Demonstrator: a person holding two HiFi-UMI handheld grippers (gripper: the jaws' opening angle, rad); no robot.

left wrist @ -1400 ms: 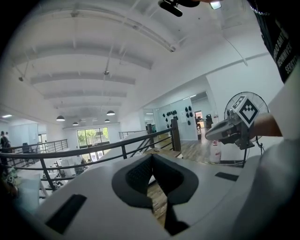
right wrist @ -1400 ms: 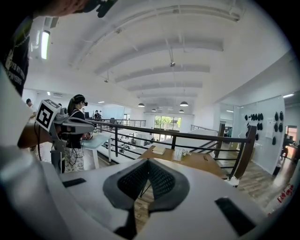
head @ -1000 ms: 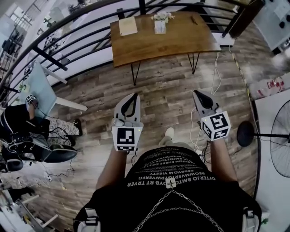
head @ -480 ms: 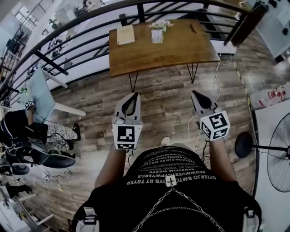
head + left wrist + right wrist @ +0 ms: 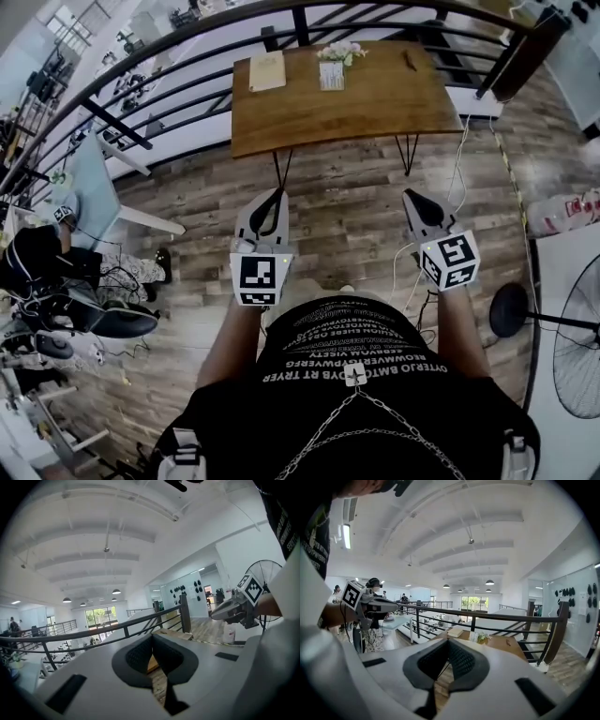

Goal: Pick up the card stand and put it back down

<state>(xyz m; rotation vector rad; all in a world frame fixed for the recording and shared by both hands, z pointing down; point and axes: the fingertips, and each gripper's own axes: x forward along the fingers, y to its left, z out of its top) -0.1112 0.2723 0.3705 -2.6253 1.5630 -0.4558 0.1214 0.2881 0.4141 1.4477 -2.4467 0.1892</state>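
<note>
Wood-plank floor filled most of the head view, bounded at the far side by a black railing. A brown wooden table on thin dark legs stood against that railing, well apart from both grippers. A standing fan sat at the right edge on a paler floor. The wearer's black printed shirt took up the lower middle of the head view. The left gripper and the right gripper were held side by side in front of the torso, over bare floor, both pointing toward the table. Left gripper view: jaws pressed together at the tips, nothing between them, only floor and table edge seen through the gap. Right gripper view: jaws likewise pressed together and empty. On the table, a tan book lay flat near the left back corner. The card stand stood upright near the middle of the back edge, with a small bunch of pale flowers just behind it. A small dark object lay toward the right back corner; too small to identify.
</note>
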